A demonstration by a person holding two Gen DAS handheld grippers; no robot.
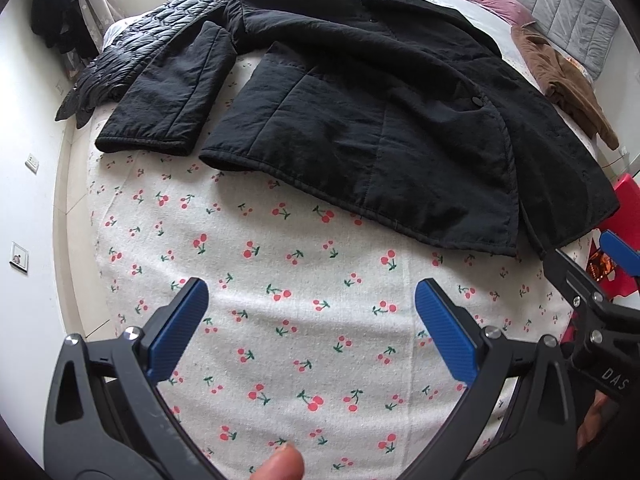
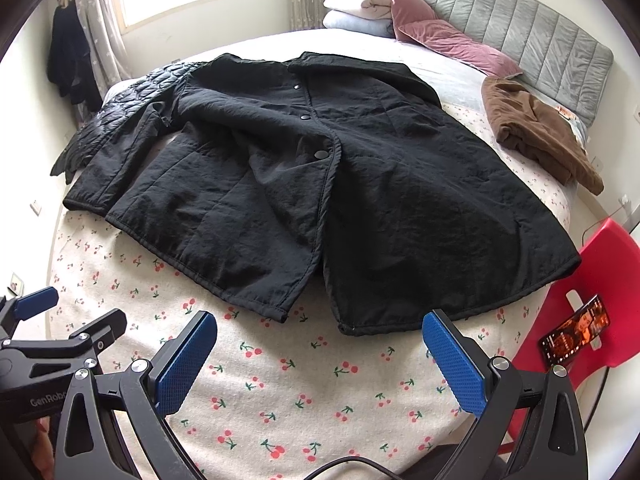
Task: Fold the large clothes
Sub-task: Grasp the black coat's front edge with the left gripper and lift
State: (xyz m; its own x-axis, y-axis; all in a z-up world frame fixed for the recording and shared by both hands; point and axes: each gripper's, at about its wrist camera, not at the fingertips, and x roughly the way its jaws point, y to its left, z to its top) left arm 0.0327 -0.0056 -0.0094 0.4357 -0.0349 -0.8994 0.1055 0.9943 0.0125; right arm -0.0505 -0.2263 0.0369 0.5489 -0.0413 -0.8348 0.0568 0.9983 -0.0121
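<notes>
Nearest, left gripper (image 1: pixel 312 328) and right gripper (image 2: pixel 320 354), jaws spread wide, nothing between the blue pads, poised over the cherry-print sheet (image 2: pixel 280 392). Beyond, black coat (image 2: pixel 320 184) spread flat, front up and snapped, hem nearest. Further left, a quilted black garment (image 2: pixel 132 100); right, a brown garment (image 2: pixel 532 128). Farthest, pink pillow (image 2: pixel 440 36) by the grey headboard (image 2: pixel 540 28).

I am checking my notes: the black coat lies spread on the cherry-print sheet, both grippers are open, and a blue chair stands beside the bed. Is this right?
One detail is wrong: the chair beside the bed is red, as the right wrist view shows. The black coat does lie spread on the cherry-print sheet, and the left gripper and right gripper are open.
</notes>
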